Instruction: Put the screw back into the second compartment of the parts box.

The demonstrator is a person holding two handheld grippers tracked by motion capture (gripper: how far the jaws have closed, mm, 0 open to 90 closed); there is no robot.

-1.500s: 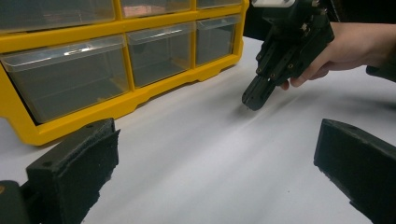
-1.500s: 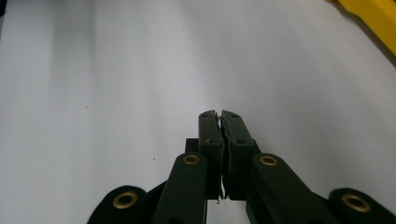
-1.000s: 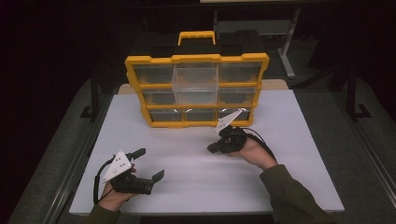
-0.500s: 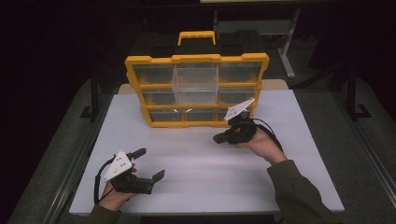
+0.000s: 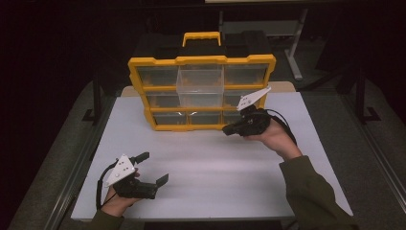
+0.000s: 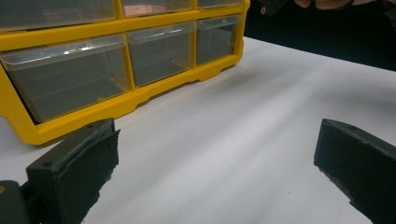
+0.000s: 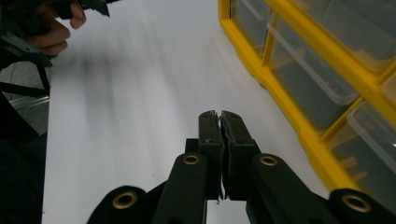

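Jaws pressed flat together with nothing between them, the right gripper (image 5: pixel 229 129) hangs off the table (image 5: pixel 230 177) just by the yellow drawer organizer (image 5: pixel 201 91) standing at the far edge, while the left gripper (image 5: pixel 153 168) sits near the front-left corner, jaws spread wide and empty.

A white counter (image 5: pixel 206 163) fills the middle of the frame, its surface plain and bare across the front. At its far edge, in the upper centre, a yellow drawer organizer (image 5: pixel 201 93) stands upright on it, clear drawers facing forward.
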